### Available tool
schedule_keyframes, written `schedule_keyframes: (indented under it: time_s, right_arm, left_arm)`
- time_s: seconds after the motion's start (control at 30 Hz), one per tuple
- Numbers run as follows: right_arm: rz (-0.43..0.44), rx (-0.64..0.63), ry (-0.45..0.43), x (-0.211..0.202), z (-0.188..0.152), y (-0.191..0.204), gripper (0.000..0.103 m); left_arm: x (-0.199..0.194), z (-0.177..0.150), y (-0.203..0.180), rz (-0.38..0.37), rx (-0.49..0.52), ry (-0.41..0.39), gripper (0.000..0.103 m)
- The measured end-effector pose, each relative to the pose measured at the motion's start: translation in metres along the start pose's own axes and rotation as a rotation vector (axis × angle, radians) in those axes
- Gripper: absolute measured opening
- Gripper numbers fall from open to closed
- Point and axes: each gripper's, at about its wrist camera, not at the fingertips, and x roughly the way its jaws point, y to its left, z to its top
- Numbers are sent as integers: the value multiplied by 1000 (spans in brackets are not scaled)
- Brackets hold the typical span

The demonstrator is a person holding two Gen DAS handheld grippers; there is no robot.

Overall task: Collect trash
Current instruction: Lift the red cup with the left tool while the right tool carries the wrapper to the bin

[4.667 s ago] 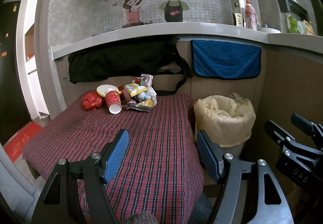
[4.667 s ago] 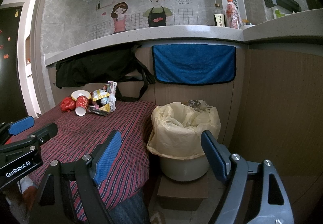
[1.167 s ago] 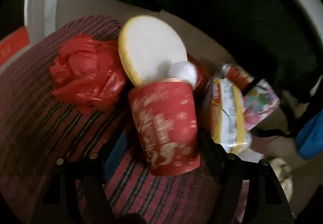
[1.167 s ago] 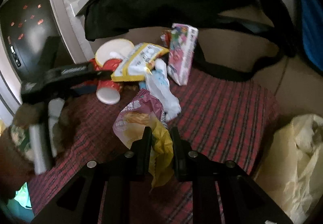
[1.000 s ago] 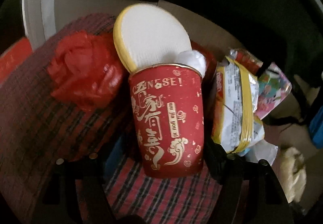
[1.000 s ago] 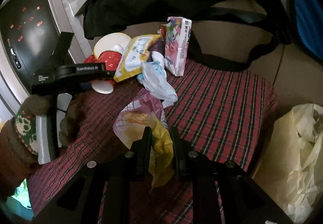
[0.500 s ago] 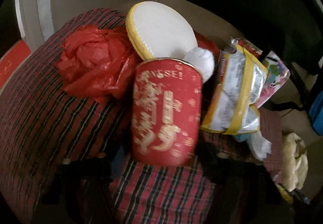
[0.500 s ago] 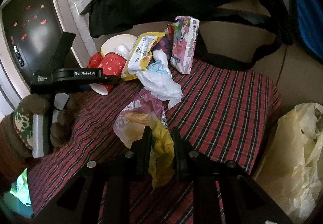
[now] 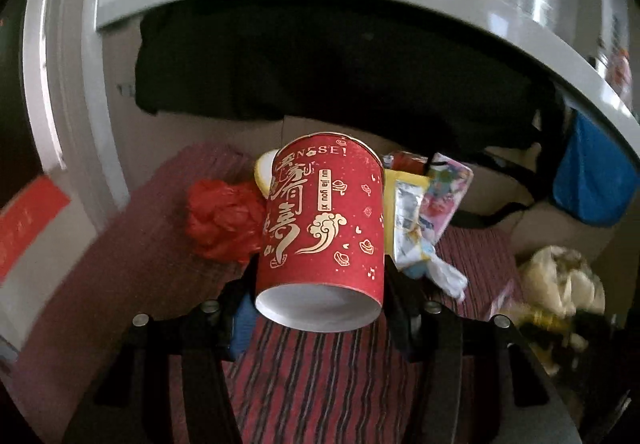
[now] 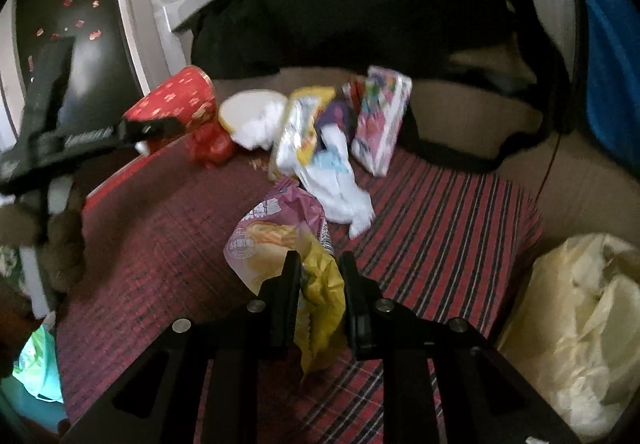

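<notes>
My left gripper [image 9: 320,280] grips the red cup [image 9: 322,232], lifted clear of the plaid cloth [image 9: 320,376]; its jaws have just closed in on it. My right gripper [image 10: 318,276] pinches a snack bag [image 10: 280,240], with the bin [image 10: 576,328] to its right.

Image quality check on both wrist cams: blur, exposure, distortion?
Left wrist: red cup sharp, background motion-smeared, underexposed, heavy fisheye bowing. Right wrist: snack wrapper in the right gripper fairly sharp; trash pile and left gripper blurred, dark vignetted corners.
</notes>
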Motion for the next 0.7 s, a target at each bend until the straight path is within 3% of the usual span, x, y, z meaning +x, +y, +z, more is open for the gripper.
schedule_keyframes:
  time_s: [0.07,0.27,0.57,0.7]
  right_arm:
    - [-2,2,-20,-10,7,2,18]
    - [-32,22,-95,-51,21,-3,18]
    - [-228,56,-242,-156,24,-66,18]
    - [-309,103,-275,-191,13,-107,18]
  left_arm:
    - [-17,-6,-2,11,13,11,55]
    - [-46,-10,-28,-68,-5,-12,55]
    - [-59,-1,-153,-232,74,-121,55]
    - [-42,-3,-217,-316,116,-114,55]
